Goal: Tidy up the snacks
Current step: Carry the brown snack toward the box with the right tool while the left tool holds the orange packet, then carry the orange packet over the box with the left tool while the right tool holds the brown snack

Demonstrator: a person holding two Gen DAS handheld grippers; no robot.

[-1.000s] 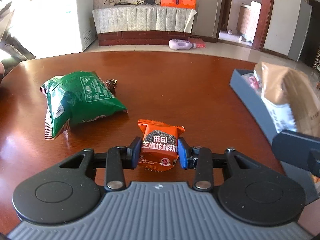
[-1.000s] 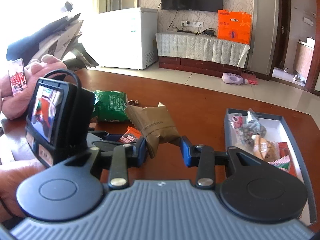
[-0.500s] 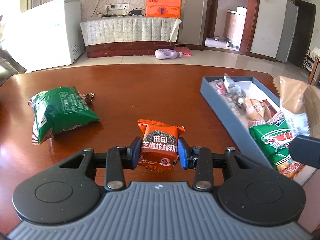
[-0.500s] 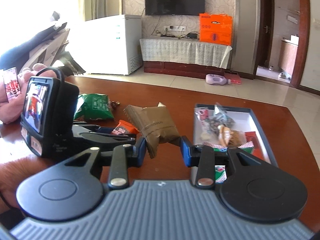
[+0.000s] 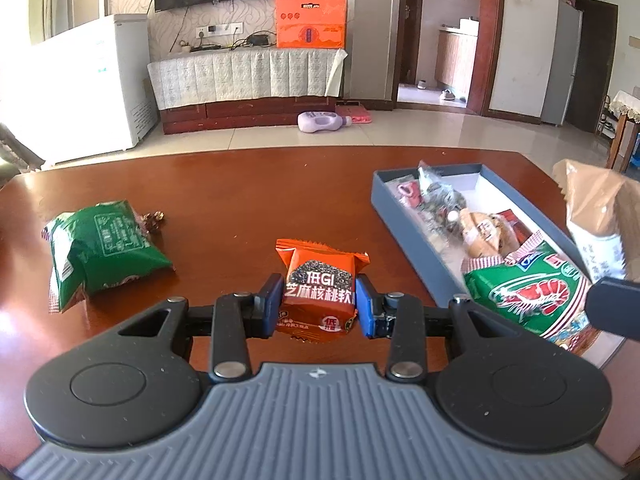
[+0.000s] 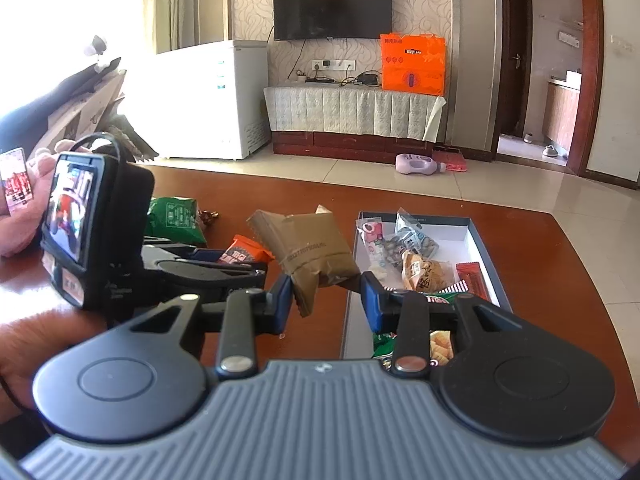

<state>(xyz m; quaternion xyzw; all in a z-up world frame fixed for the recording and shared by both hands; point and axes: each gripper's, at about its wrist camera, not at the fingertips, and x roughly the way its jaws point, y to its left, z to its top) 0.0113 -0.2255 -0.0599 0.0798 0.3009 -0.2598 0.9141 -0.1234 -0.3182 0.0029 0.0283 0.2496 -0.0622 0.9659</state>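
Note:
My left gripper (image 5: 319, 304) is shut on an orange snack packet (image 5: 320, 288) and holds it above the brown table (image 5: 248, 200). The packet also shows in the right wrist view (image 6: 246, 250). My right gripper (image 6: 326, 296) is shut on a brown paper snack bag (image 6: 310, 248), held just left of the grey-blue box (image 6: 482, 240). The bag shows at the right edge of the left wrist view (image 5: 600, 216), above the box (image 5: 408, 232). The box holds several snack packets, among them a green shrimp-chip bag (image 5: 528, 292). A green snack bag (image 5: 100, 248) lies on the table's left.
A small brown wrapped candy (image 5: 152, 220) lies by the green bag. The left gripper's body and camera (image 6: 92, 232) fill the left of the right wrist view. A hand with a phone (image 6: 16, 184) is at the far left. The table's far edge (image 5: 280, 152) lies ahead.
Both grippers have swung to the right with their snacks still held. The box has come further into both views, and the brown bag now hangs closer to it.

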